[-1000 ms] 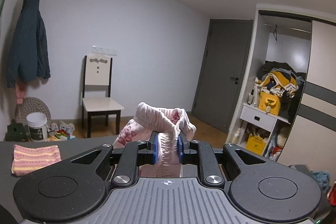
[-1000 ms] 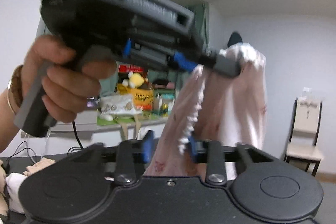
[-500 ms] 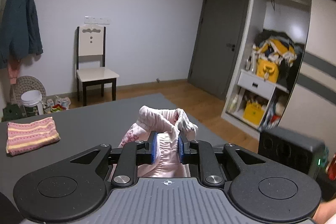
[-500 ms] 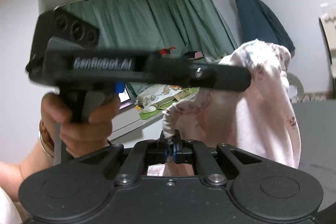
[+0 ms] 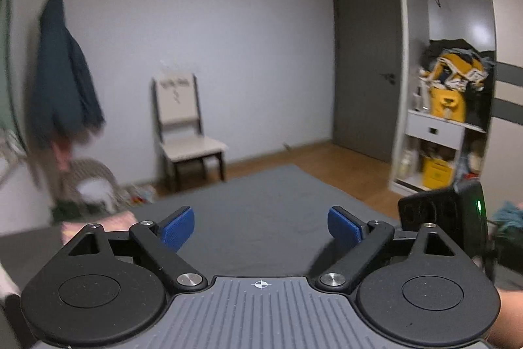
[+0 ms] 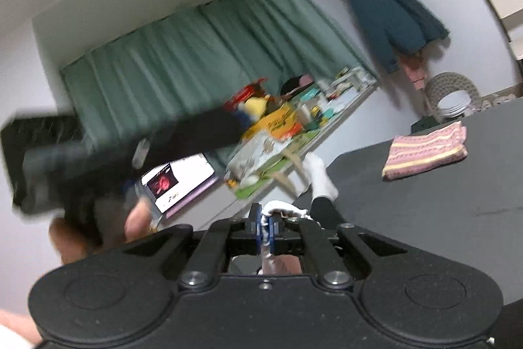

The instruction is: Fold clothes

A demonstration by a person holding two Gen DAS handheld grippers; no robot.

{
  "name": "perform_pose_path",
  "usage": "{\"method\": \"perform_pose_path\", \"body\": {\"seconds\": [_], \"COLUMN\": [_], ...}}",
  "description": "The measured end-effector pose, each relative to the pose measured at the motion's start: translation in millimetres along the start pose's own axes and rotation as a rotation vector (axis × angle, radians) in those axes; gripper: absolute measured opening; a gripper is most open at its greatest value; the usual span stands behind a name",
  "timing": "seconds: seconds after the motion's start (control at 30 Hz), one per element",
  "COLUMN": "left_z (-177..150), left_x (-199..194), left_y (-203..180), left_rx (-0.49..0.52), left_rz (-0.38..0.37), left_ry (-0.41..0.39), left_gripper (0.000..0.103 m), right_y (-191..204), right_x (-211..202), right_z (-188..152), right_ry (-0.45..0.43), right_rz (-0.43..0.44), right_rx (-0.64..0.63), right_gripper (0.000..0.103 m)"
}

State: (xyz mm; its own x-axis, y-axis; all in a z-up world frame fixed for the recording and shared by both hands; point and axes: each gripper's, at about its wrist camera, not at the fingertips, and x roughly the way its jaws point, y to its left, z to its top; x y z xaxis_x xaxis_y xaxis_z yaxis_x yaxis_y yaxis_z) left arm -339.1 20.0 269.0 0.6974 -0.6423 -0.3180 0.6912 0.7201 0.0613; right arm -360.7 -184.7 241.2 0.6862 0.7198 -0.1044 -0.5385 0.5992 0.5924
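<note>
My left gripper (image 5: 261, 226) is open, its blue pads (image 5: 178, 228) spread wide with nothing between them, above the dark grey table (image 5: 255, 211). My right gripper (image 6: 265, 226) is shut on a thin edge of the pale pink garment (image 6: 282, 207), which bunches just past the fingertips and hangs out of sight below. The left gripper's body (image 6: 98, 149) shows blurred at the left of the right wrist view, held by a hand (image 6: 85, 234). A folded pink striped cloth (image 6: 425, 149) lies on the far part of the table (image 6: 425, 211).
A chair (image 5: 186, 133) stands by the far wall, with a dark coat (image 5: 62, 80) hung to its left. An open wardrobe (image 5: 447, 107) holds yellow clothes. A cluttered shelf (image 6: 294, 126) sits under green curtains (image 6: 183, 61). The right gripper's body (image 5: 447, 218) shows at the right edge.
My left gripper has let go of the pink garment and opened wide. The right gripper stays shut on the garment and has tilted, and the garment no longer hangs in front of it.
</note>
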Motion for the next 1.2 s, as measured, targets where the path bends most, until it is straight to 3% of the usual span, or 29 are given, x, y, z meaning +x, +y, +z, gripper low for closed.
{"method": "perform_pose_path", "body": {"seconds": [0.07, 0.2, 0.43, 0.7, 0.87, 1.07, 1.2], "left_z": [-8, -26, -52, -78, -83, -86, -84], "left_x": [-11, -34, -57, -55, -47, -46, -48], "left_y": [-6, -17, -15, -29, -50, -66, -65], "left_rx": [0.024, 0.027, -0.025, -0.034, 0.011, 0.031, -0.005], "left_rz": [0.039, 0.198, 0.303, 0.246, 0.229, 0.32, 0.342], "left_ry": [-0.024, -0.092, -0.076, -0.015, -0.005, -0.024, -0.024], "left_gripper": [0.089, 0.09, 0.09, 0.09, 0.09, 0.09, 0.088], "right_y": [-3, -4, -16, -9, 2, 10, 15], "right_x": [-8, -7, 7, 10, 18, 22, 23], "right_z": [-4, 2, 11, 13, 13, 12, 11], "right_ry": [-0.024, -0.037, -0.06, -0.076, -0.067, -0.053, -0.051], "right_rz": [-0.011, -0.041, -0.068, -0.085, -0.077, -0.044, -0.031], "right_rx": [0.017, 0.042, 0.097, 0.118, 0.099, 0.092, 0.075], "right_gripper": [0.005, 0.005, 0.005, 0.005, 0.005, 0.005, 0.005]}}
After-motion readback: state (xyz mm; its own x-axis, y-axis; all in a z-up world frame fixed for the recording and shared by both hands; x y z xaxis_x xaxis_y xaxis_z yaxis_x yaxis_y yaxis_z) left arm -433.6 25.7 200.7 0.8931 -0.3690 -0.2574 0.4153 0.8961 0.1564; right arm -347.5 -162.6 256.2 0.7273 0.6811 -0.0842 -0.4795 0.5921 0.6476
